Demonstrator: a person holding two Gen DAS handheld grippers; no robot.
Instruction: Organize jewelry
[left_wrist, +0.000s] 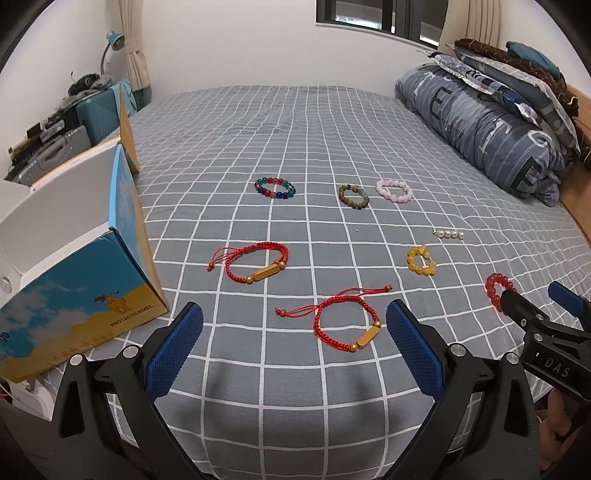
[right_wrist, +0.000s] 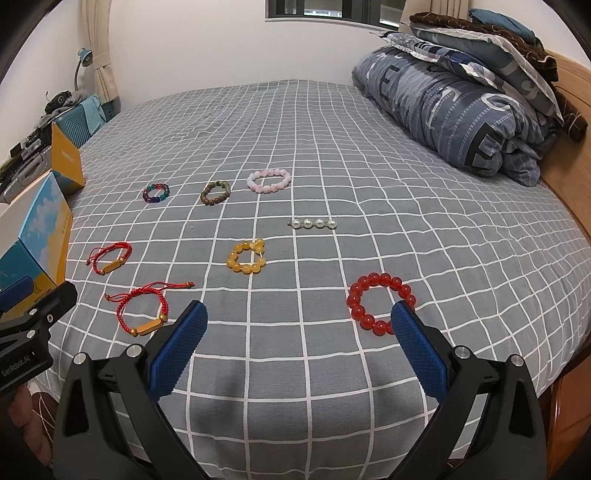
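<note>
Spread wide above the near edge of the bed (left_wrist: 295, 122), the left tool (left_wrist: 294, 343) is seen at the bottom of the left wrist view with nothing between its blue pads (left_wrist: 173, 350). A red cord bracelet with a gold bar (left_wrist: 347, 321) lies just ahead of it, between the fingertips and nearer the right-hand pad. A second red cord bracelet (left_wrist: 251, 262) is found further up and to the left, near an open cardboard box (left_wrist: 74, 258) at the left edge. Toward the middle of the frame a multicoloured bead bracelet (left_wrist: 276, 187), a brown bead bracelet (left_wrist: 354, 196) and a pink bead bracelet (left_wrist: 394, 191) are laid in a row.

In the right wrist view the right tool (right_wrist: 299, 338) is likewise held spread and empty at the bottom of the frame. A red bead bracelet (right_wrist: 380, 302) rests on the sheet at lower right, its lower edge partly covered by the right-hand fingertip; whether they touch cannot be told. A yellow bead bracelet (right_wrist: 246, 257) lies above centre, and a short strand of pearls (right_wrist: 313, 223) above and to its right. Folded bedding (right_wrist: 461, 107) is stacked at upper right.
</note>
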